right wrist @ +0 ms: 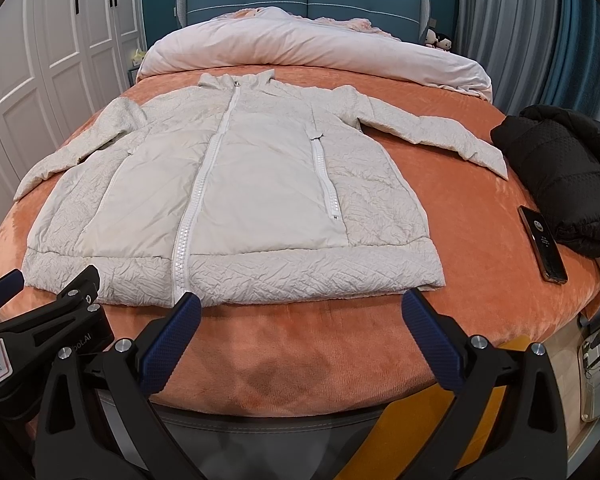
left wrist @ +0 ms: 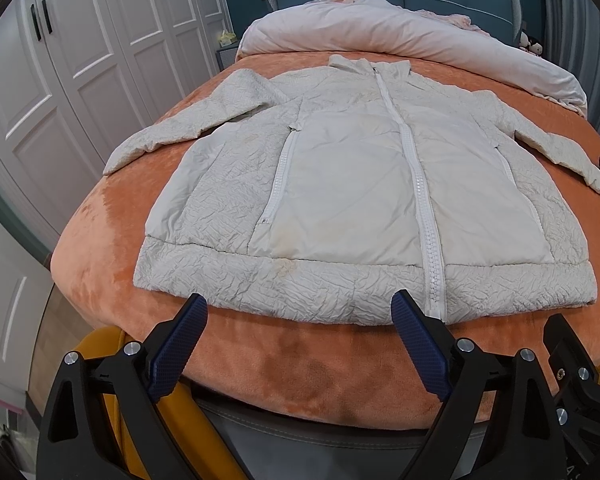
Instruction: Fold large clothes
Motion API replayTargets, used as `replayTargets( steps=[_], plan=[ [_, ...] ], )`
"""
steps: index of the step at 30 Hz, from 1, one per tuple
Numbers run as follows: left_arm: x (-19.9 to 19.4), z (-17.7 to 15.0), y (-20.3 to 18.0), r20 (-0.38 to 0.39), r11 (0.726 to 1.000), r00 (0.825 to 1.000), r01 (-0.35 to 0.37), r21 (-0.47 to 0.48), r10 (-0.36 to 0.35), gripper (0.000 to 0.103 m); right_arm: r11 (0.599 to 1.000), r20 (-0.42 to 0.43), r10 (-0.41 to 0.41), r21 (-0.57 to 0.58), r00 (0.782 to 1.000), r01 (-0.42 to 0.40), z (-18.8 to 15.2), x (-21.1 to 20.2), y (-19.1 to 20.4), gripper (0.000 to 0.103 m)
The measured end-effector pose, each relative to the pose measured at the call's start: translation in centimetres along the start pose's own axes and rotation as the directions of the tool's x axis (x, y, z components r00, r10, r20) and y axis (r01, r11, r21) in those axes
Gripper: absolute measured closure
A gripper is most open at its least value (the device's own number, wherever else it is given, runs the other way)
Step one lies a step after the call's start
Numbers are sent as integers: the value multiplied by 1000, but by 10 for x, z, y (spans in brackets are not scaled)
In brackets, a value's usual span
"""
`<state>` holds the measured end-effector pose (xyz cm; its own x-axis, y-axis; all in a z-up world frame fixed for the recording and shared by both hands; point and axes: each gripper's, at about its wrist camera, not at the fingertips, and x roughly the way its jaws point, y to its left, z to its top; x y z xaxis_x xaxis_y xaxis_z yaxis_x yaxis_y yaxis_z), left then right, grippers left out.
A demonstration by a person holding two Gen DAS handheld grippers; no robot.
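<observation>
Jacket (left wrist: pixel 352 200) lies flat and zipped on the orange bed (left wrist: pixel 300 364), hem just ahead of left tool (left wrist: pixel 300 312) and right tool (right wrist: pixel 300 308), both wide open, holding nothing

Jacket (left wrist: pixel 340 184): off-white cloth, matt; centre panels smooth, sides, sleeves & hem band crinkled/rough. Zips white plastic w/ slight sheen. Bedspread (left wrist: pixel 112 256): orange plush, velvety, nap shows lighter & darker patches. Duvet (right wrist: pixel 316 48) at far end: pale pink cloth, soft, matt. Black garment (right wrist: pixel 560 176) far right: cloth, matt, fine dotted texture. Phone (right wrist: pixel 542 244) near it: glossy dark glass. Left gripper (left wrist: pixel 300 306) & right gripper (right wrist: pixel 302 306): matt black plastic frames, shiny metal screws, dark blue textured pads (left wrist: pixel 180 344).
</observation>
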<state>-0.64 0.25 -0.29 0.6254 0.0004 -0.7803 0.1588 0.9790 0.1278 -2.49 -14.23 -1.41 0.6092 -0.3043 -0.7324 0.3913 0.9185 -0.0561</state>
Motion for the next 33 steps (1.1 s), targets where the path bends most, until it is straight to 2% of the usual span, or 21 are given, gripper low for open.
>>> replayTargets(
  steps=[24, 33],
  plan=[
    [4, -7, 1, -14, 1000, 1000, 0, -1, 0, 14, 1000, -11, -2, -1, 1000, 2, -9, 3, 0, 5],
    [23, -5, -3, -51, 1000, 998, 19, 7, -19, 12, 1000, -56, 25, -1, 998, -25, -9, 24, -2, 5]
  ],
)
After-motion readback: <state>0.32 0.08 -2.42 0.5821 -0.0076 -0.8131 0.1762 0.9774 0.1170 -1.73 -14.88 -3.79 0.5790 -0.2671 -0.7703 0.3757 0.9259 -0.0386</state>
